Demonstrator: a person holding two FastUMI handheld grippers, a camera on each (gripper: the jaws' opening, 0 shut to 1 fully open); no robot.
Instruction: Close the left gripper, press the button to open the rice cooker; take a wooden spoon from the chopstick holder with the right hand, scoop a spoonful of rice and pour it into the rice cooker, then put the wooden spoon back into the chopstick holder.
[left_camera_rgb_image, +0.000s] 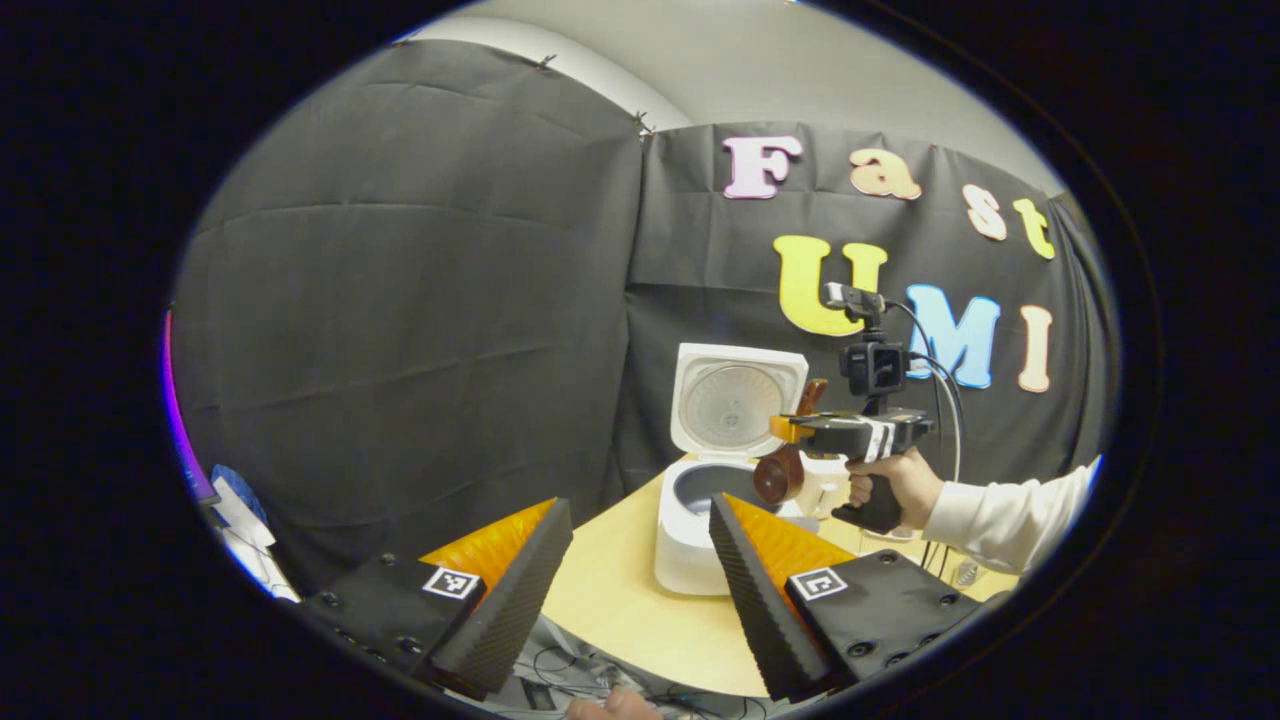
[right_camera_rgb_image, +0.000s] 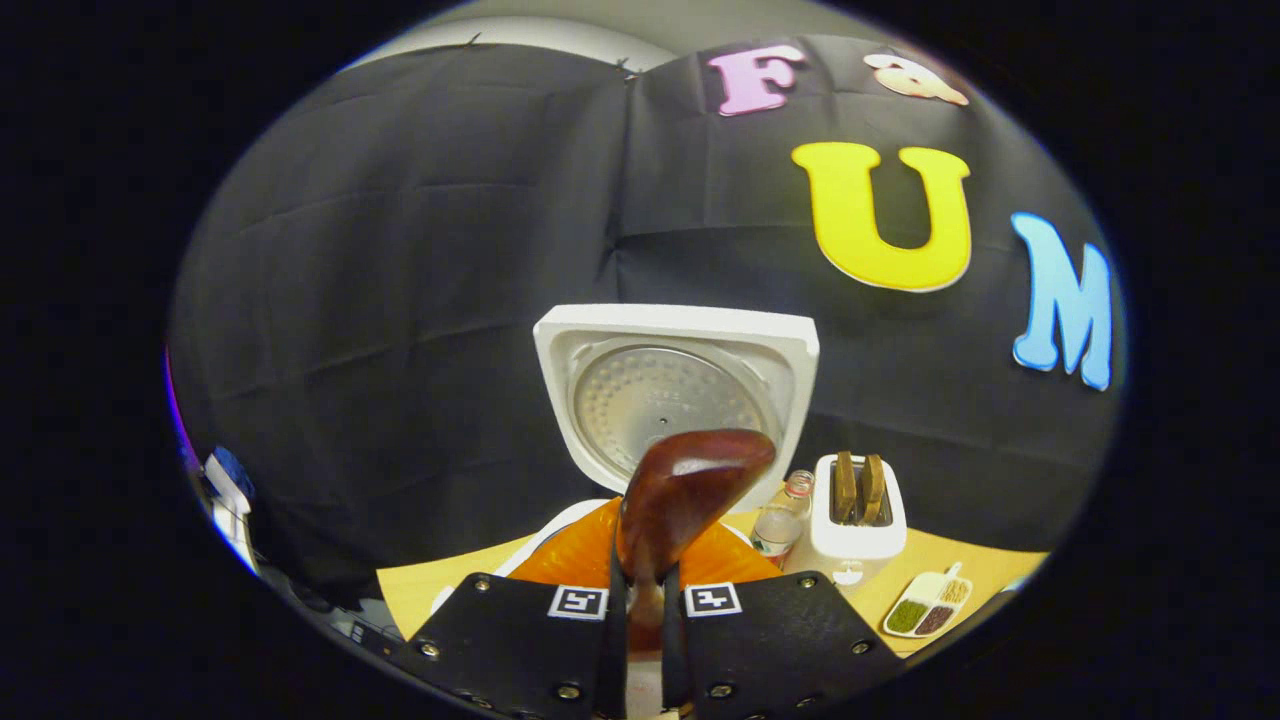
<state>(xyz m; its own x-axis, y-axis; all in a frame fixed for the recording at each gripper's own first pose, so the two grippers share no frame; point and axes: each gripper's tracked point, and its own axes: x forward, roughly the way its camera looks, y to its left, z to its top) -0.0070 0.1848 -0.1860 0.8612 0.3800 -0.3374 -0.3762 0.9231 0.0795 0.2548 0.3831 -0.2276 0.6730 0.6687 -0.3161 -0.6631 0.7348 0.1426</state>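
Black cloth walls back the booth on two sides w/ a pale wall strip above; light wooden table (left_camera_rgb_image: 620, 600) sits below, its near edge rounded. Rice cooker (left_camera_rgb_image: 700, 530) stands on the table w/ lid (left_camera_rgb_image: 735, 400) raised upright, perforated metal inner plate facing the cameras, dark pot opening visible beneath in left gripper view. Left gripper (left_camera_rgb_image: 640, 560): released, fingers spread wide apart, nothing between them, held back from the table edge, cooker seen through the gap. Right gripper (right_camera_rgb_image: 640, 600): clenched on the handle of the wooden spoon (right_camera_rgb_image: 690, 490); both fingers press the handle, narrow slot between them; bowl of spoon points up and fwd, in front of the cooker lid in right gripper view. Left gripper view shows that same right gripper (left_camera_rgb_image: 790, 428) farther off, held by a hand (left_camera_rgb_image: 895, 485) w/ white sleeve, camera and cable mounted on top; spoon (left_camera_rgb_image: 785, 465) hangs w/ bowl low, just beside the cooker's right rim, over the pot edge or next to it, cannot tell which. White chopstick holder (right_camera_rgb_image: 858, 515) stands right of the cooker w/ two wooden utensils upright in it; small clear bottle (right_camera_rgb_image: 780, 520) between cooker and holder; divided dish (right_camera_rgb_image: 925, 605) w/ green, dark and pale grains lies on the table at far right, nearer the edge; contents of spoon bowl not discernible.
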